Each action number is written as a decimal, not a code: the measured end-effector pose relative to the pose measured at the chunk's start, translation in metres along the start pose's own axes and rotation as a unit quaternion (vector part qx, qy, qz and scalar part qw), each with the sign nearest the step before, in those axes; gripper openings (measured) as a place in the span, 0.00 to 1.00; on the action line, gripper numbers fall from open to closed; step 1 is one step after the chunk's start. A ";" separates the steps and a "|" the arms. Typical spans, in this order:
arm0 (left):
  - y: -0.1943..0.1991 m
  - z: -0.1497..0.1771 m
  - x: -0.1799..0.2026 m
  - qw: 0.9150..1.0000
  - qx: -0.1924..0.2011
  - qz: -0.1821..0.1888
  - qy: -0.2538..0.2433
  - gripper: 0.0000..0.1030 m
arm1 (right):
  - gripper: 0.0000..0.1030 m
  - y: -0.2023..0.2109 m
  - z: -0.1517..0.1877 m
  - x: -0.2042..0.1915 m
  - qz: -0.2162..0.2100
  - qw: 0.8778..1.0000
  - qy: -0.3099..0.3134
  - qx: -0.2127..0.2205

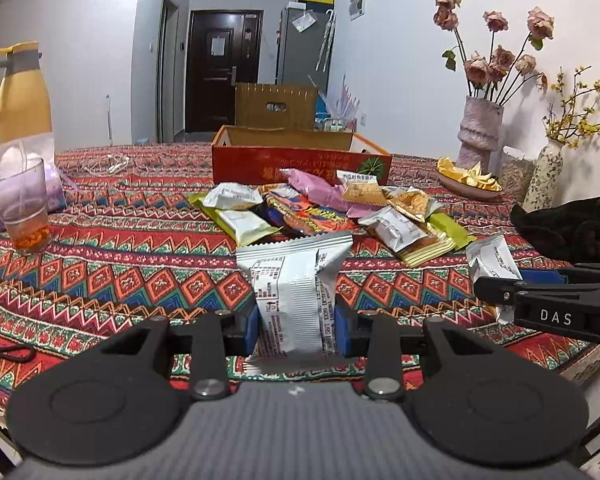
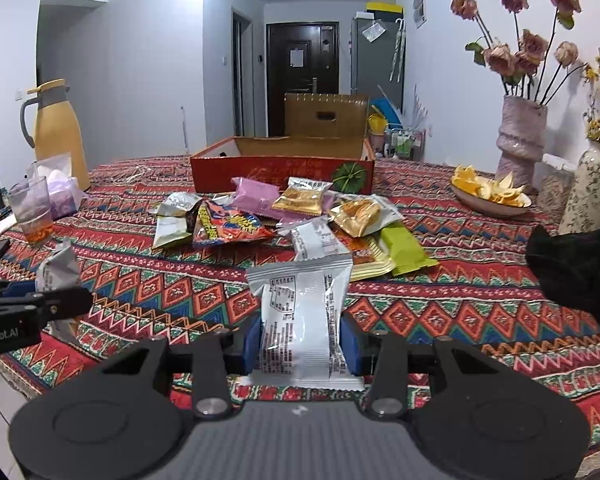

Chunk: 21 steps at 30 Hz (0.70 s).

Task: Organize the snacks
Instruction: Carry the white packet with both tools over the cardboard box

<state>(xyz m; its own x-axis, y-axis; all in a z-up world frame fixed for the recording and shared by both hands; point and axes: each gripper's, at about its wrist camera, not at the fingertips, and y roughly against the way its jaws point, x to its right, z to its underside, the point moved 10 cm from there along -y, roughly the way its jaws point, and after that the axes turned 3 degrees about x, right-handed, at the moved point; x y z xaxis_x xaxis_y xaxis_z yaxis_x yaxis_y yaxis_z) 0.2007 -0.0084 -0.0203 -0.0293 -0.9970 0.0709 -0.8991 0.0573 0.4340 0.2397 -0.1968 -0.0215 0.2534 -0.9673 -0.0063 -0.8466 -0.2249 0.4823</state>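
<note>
both jaws clamp a silver packet each — left gripper, right gripper.

We note the snack pile mid-worktop, the open box directly behind it. Jug and glass sit far left; plate of peel and vases far right.

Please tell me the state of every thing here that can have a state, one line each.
Left gripper: shut on a silver packet.
Right gripper: shut on a white packet.
Red box: open, lid flap up.
Glass: upright, nearly empty, orange bits at bottom.
Snack pile: loose on the tablecloth, outside the box.
</note>
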 end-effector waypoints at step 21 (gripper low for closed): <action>-0.054 -0.085 -0.020 0.999 0.048 -0.018 -0.018 0.35 | 0.39 -0.051 -0.083 0.012 -0.005 0.999 0.020 0.037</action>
<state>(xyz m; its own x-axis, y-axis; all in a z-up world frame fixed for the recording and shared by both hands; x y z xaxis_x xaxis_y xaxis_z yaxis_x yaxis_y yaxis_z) 0.2868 0.0132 0.0317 -0.0097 -0.9997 0.0231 -0.9375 0.0172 0.3476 0.3246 -0.1870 0.0261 0.2788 -0.9600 0.0248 -0.8758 -0.2435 0.4168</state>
